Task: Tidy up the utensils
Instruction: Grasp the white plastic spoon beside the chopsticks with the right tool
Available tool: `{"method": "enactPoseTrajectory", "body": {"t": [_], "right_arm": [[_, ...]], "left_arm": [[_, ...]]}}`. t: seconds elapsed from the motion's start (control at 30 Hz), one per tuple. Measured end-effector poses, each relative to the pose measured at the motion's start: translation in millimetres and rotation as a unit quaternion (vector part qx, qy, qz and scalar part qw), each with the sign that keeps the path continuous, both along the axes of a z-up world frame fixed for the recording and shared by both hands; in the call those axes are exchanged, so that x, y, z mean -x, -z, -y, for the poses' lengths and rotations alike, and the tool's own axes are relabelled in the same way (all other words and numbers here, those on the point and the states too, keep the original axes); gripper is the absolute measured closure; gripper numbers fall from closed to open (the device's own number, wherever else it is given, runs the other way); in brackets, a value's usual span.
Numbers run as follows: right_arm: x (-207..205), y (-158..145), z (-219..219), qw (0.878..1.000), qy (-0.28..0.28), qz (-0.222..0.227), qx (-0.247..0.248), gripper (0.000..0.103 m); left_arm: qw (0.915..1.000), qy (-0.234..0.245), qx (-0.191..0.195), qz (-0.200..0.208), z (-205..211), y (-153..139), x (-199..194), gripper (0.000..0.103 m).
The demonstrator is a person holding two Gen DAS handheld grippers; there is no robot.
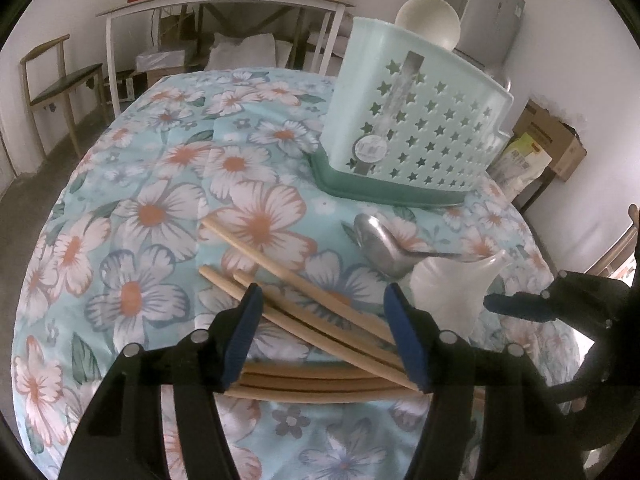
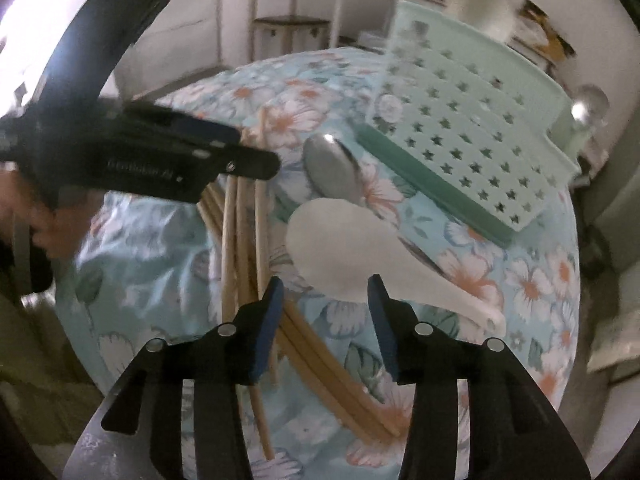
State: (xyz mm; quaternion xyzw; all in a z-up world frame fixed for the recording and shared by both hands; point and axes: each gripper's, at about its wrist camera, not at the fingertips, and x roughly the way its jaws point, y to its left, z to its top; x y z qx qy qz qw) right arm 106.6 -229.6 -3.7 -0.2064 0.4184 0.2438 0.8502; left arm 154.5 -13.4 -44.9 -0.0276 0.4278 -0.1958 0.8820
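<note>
A round table under a pale blue floral cloth (image 1: 160, 184) carries the utensils: a loose bundle of wooden chopsticks (image 1: 304, 312), a metal spoon (image 1: 380, 246) and a white plastic spoon (image 2: 340, 252), all lying on the cloth in front of a mint-green utensil holder (image 1: 412, 120) pierced with star-shaped holes and seated in a darker green tray. A white bowl (image 1: 430, 20) shows behind the holder's top edge. In the left wrist view the left gripper (image 1: 324, 334) is down at the chopsticks, its blue pads set either side of the bundle; several sticks pass between them and seem to meet the pads, so it looks like a grip on the bundle, though the contact is not fully clear. The white spoon lies just right of that gripper, with the metal spoon just beyond it, nearer the holder. In the right wrist view the right gripper (image 2: 326, 322) has its jaws partly apart with nothing pressed between them; chopsticks run on the cloth beneath the gap, and the bowl of the white spoon lies just beyond the fingertips, partly over the metal spoon's handle. The holder stands to the upper right of both spoons, apart from them
</note>
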Motion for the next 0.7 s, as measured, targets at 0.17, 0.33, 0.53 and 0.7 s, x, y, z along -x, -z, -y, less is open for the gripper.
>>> {"method": "enactPoseTrajectory", "body": {"t": [0.17, 0.33, 0.53, 0.7], "right_arm": [[-2.5, -0.5, -11.8, 0.999, -0.024, 0.016, 0.018, 0.06], [-6.5, 4.0, -14.4, 0.999, -0.027, 0.02, 0.038, 0.065], [-13.4, 11.5, -25.9, 0.999, -0.033, 0.017, 0.04, 0.072], [-13.1, 17.6, -36.8, 0.996, -0.041, 0.029, 0.074, 0.078]], "left_arm": [[1.0, -0.007, -0.001, -0.004, -3.7, 0.5, 0.3, 0.042], [0.9998, -0.015, 0.002, -0.009, -8.7, 0.9, -0.1, 0.044], [0.9998, -0.016, 0.003, -0.011, -9.0, 1.4, -0.6, 0.046], [0.9998, -0.017, 0.007, -0.012, -11.0, 0.7, -0.6, 0.048]]}}
